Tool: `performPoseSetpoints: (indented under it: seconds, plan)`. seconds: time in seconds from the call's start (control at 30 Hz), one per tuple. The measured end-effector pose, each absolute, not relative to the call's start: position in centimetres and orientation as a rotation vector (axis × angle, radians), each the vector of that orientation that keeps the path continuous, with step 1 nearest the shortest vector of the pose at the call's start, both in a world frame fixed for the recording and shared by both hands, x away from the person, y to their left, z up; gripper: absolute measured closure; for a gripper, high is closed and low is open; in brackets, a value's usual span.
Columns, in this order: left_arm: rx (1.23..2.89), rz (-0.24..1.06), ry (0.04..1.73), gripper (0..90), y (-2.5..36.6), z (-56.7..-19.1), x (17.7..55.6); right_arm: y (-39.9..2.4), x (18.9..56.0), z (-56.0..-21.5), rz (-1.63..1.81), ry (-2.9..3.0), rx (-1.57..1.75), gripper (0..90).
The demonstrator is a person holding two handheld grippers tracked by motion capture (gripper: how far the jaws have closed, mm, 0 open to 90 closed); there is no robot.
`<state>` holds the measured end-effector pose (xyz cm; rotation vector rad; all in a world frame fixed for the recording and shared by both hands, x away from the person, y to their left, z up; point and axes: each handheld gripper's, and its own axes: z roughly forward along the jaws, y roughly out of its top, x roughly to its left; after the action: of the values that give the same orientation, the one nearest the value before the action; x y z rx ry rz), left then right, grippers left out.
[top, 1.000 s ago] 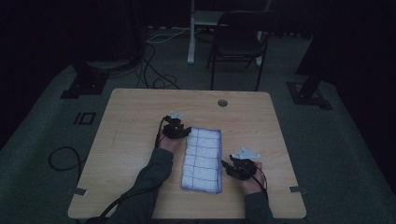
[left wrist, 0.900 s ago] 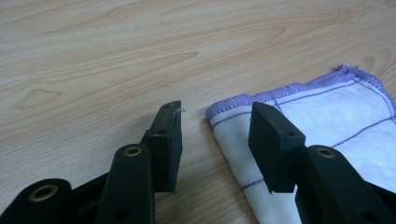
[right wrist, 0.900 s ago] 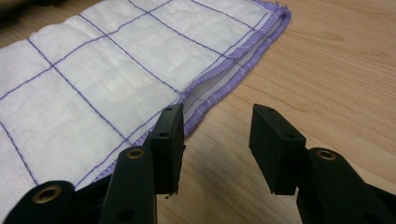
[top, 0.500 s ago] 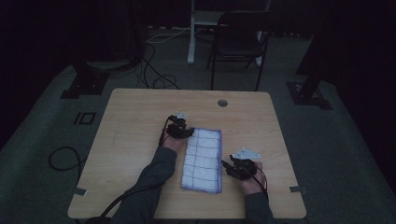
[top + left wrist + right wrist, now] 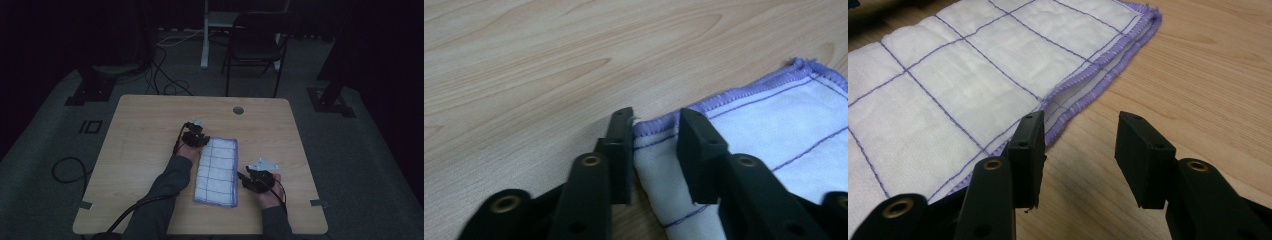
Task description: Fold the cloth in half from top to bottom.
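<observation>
You are working on the folded white cloth (image 5: 217,171) with its purple grid, which is lying on the wooden table (image 5: 150,130) between your hands, long side running away from you. Your left gripper (image 5: 655,131) is sitting at the cloth's far left corner; its jaws have just been closing around the purple hem, which is lying between them, though I cannot tell whether the pads are pressing it yet. Your right gripper (image 5: 1079,141) is waiting with its jaws apart and empty, just beside the near right edge, where the layers are gaping slightly. By my judgement you are taking hold for another fold, so the next move is calling for a firm pinch through all the layers. The dim high view is making the grippers hard to read.
</observation>
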<state>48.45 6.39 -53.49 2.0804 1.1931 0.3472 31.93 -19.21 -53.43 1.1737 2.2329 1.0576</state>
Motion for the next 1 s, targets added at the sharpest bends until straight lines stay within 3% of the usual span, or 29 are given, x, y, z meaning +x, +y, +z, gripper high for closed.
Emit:
performPoseSetpoints:
  seconds: [0.17,0.3,1.0]
  plan:
    - [2.081,0.302,1.187,80.9,6.4,-53.5,48.6,-19.2,32.1,-53.4,1.06,2.23,1.176,55.3]
    - [2.077,0.287,1.197,84.0,6.4,-53.4,48.6,-19.2,32.2,-53.2,1.075,2.222,1.179,55.3]
    - [2.037,0.252,1.245,85.1,7.5,-53.4,48.6,-18.3,35.6,-51.1,1.159,2.115,1.201,56.3]
